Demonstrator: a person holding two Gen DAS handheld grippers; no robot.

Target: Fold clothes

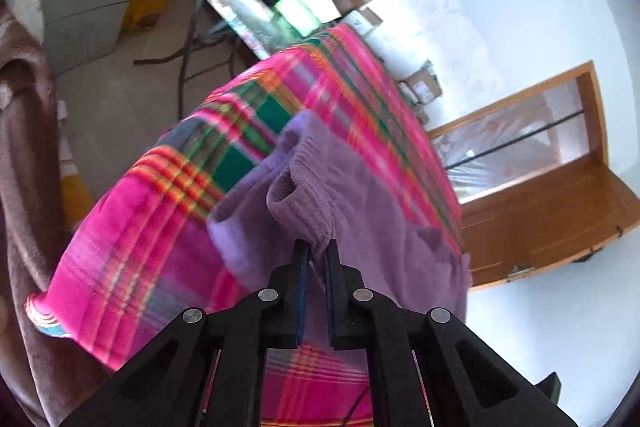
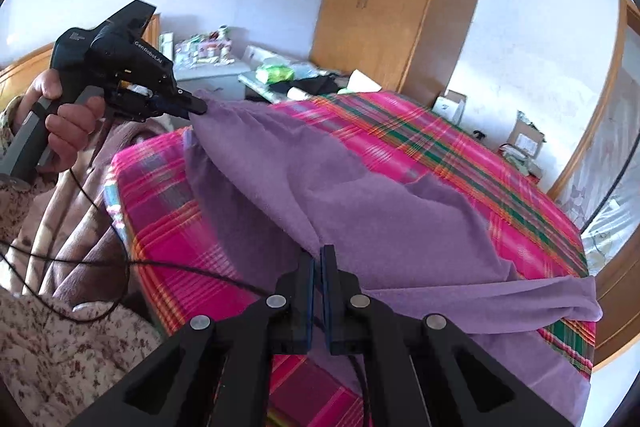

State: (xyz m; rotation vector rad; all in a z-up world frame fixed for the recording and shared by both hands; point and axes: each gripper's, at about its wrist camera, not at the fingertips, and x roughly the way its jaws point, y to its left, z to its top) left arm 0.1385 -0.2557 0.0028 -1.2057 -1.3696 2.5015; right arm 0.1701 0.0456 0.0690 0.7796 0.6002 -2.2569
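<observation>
Both tools pinch my purple garment (image 2: 360,195): left tool (image 2: 200,109) clamps its ribbed hem, right tool (image 2: 322,259) grips another edge, cloth draped over the bed (image 2: 460,147).

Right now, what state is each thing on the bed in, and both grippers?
Purple garment: unfolded, draped across the bed, pinched at two edges.
Left gripper: shut on the garment's gathered edge.
Right gripper: shut on the garment's near edge.
Plaid bedsheet: spread flat under the garment.
Wardrobe: doors closed.
</observation>
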